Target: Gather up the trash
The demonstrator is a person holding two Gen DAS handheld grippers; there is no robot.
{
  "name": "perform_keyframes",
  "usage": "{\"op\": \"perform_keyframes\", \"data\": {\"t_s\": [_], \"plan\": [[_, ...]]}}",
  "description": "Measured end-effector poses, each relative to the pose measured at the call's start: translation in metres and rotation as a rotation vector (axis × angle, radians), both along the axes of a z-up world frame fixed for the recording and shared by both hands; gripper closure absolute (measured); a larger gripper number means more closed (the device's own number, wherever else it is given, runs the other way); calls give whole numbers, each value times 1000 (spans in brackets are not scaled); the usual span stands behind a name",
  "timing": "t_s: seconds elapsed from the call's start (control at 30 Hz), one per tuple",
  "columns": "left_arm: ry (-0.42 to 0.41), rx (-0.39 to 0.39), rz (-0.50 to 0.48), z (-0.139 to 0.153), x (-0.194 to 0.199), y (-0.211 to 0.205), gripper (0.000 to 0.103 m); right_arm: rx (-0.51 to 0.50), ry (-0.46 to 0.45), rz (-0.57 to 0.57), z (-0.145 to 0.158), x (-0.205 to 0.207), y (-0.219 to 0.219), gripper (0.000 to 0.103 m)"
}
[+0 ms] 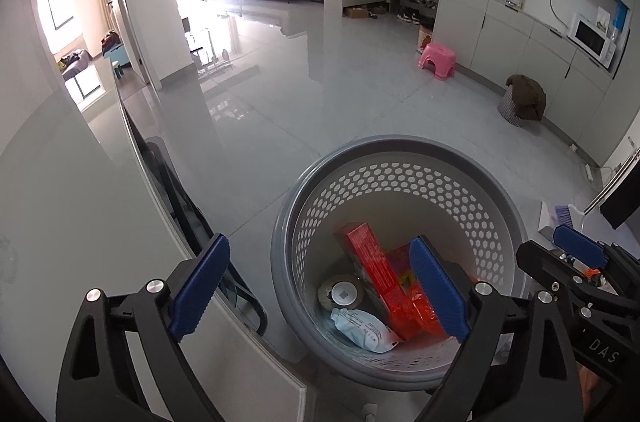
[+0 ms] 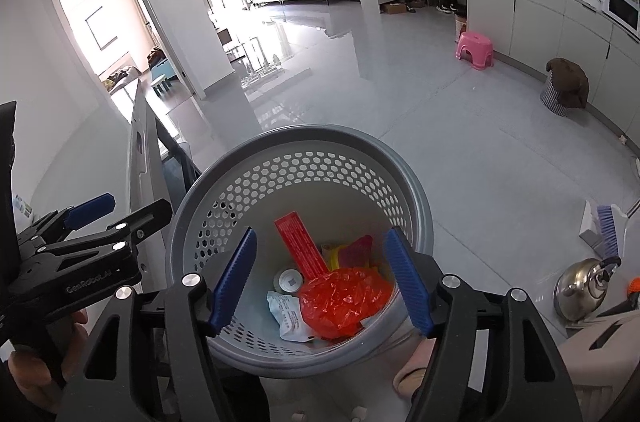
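A grey perforated trash basket (image 1: 400,150) stands on the floor; it also shows in the right wrist view (image 2: 304,138). Inside lie a red box (image 1: 372,270) (image 2: 300,246), a crumpled red plastic bag (image 2: 344,302) (image 1: 420,310), a white-blue wrapper (image 1: 364,332) (image 2: 288,318) and a small round cup (image 1: 342,296) (image 2: 289,280). My left gripper (image 1: 320,294) is open and empty above the basket's left rim. My right gripper (image 2: 324,282) is open and empty directly over the basket. The right gripper also shows in the left wrist view (image 1: 576,258), the left gripper in the right wrist view (image 2: 92,214).
A grey table edge (image 1: 120,262) lies left of the basket. A pink stool (image 1: 438,60), a covered bin (image 1: 522,100) and cabinets (image 1: 520,34) stand at the right. A steel kettle (image 2: 584,288) and a brush with dustpan (image 2: 604,226) sit at the lower right.
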State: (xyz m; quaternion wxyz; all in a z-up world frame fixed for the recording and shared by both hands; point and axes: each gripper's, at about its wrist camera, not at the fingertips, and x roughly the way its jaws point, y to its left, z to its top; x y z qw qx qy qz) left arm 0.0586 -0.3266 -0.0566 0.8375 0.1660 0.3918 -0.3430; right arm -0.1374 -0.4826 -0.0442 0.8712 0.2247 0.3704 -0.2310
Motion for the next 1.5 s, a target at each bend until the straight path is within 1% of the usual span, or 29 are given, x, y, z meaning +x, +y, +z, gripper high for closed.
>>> {"op": "perform_keyframes", "data": {"t_s": [0.33,0.8,1.03,1.5], "plan": [[-23,-7,1,8,-5,10,7,-13,-10,-8,8,-8,7,36],[-41,-19,12,14,-10,23,6,-31,-23,-5,17,-15,18,35],[-27,-21,28,16,-9,28,6,-36,-29,-6,19,-18,20,35],[-36,-17,43,19,-11,30,6,-40,-34,-3,21,-20,23,35]]}}
